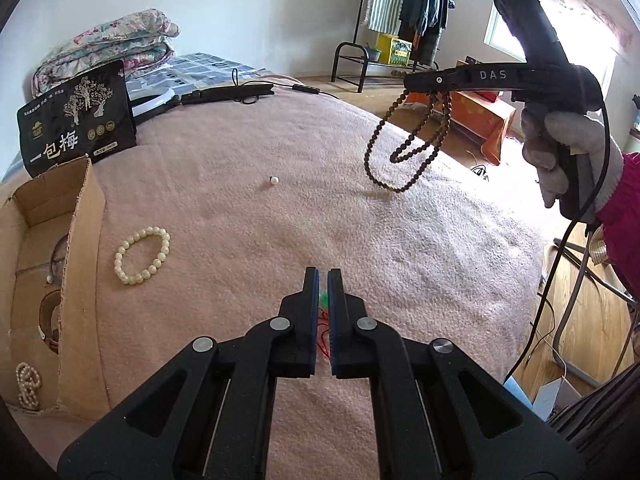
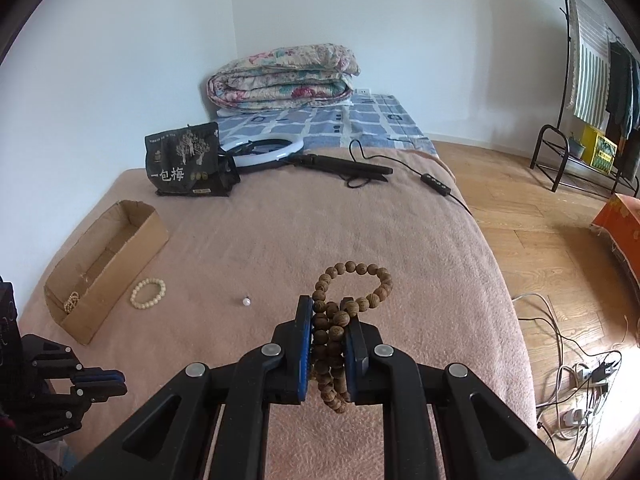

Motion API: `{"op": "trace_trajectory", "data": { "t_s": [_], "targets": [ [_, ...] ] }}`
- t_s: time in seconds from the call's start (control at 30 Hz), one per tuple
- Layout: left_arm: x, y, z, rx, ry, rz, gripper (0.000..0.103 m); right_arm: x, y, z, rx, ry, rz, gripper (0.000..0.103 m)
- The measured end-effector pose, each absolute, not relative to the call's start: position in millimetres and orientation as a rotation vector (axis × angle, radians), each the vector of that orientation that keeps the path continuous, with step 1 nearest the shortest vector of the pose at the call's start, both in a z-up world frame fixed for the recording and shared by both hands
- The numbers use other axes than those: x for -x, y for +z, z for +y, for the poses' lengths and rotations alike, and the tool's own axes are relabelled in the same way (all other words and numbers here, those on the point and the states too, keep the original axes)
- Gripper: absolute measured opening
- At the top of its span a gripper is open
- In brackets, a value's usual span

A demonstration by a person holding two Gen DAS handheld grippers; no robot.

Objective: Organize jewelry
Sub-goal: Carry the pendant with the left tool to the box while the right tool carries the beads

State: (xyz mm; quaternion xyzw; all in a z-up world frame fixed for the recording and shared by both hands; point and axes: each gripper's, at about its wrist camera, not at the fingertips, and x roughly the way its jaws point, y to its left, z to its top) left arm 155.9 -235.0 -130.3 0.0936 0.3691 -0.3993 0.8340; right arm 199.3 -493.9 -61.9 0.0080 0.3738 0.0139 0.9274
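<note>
- step in hand: the right gripper (image 2: 328,344) is clamped on a wooden bead strand (image 2: 348,292), carried above the pink blanket (image 2: 248,240).
- the left gripper (image 1: 323,292) is closed on a red cord with a green piece (image 1: 323,300).
- next, probably: carry both to the cardboard box (image 2: 120,256), at far left, and release inside; a cream bead bracelet (image 2: 148,293) and a loose pearl (image 2: 246,301) lie between.

Both wrist views look down-forward along their fingers over the pink blanket (image 1: 248,208); both share the cardboard box (image 2: 120,248) at far left.
</note>
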Motion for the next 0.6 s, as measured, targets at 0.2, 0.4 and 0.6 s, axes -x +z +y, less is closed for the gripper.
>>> {"op": "trace_trajectory", "data": {
  "t_s": [0.2,0.4,0.6],
  "targets": [
    [-152,-144,-246,-0.227,-0.867,0.869,0.008,-197,-54,-483,0.026,0.035,0.757,0.012],
    [-154,-162,-261,-0.266,-0.852,0.900,0.039,-197,-66,-484,0.024,0.036,0.782,0.012],
    [-156,-178,-277,-0.353,-0.833,0.909,0.035,-198,-76,-486,0.020,0.034,0.799,0.012]
  ]
}}
